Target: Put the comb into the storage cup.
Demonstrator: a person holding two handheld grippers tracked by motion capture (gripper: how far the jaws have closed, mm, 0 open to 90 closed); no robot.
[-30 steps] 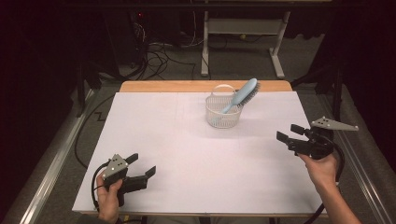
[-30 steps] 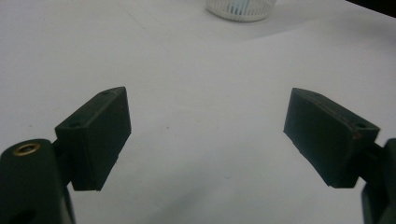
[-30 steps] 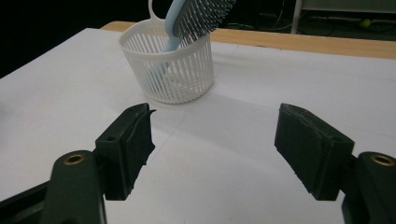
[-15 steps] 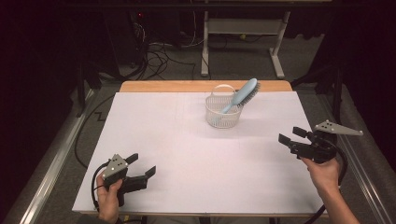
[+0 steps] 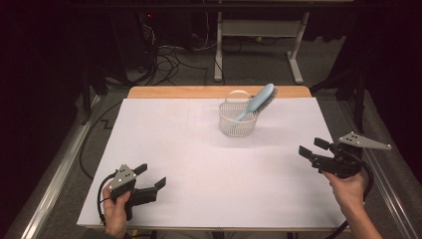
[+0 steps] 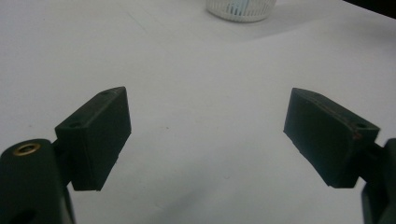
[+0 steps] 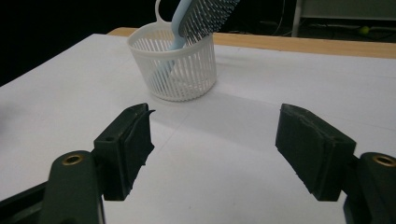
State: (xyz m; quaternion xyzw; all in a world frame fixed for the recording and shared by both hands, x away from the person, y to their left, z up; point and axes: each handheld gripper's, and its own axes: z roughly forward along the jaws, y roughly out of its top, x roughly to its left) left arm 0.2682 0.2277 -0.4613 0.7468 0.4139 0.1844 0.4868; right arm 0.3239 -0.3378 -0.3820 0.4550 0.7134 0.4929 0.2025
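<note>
Two grippers stand wide open and empty: the left gripper (image 5: 149,180) at lower left of the high view, the right gripper (image 5: 314,151) at right. A brush (image 5: 259,101) leans in the basket (image 5: 238,124) at upper centre. Pulling the brush sideways could tip the light basket.

Table (image 5: 149,92): wooden top, strip bare along far edge | white sheet (image 5: 199,164) covers nearly all of it | white slatted basket (image 5: 238,119) stands on sheet toward the far side, right of centre
</note>
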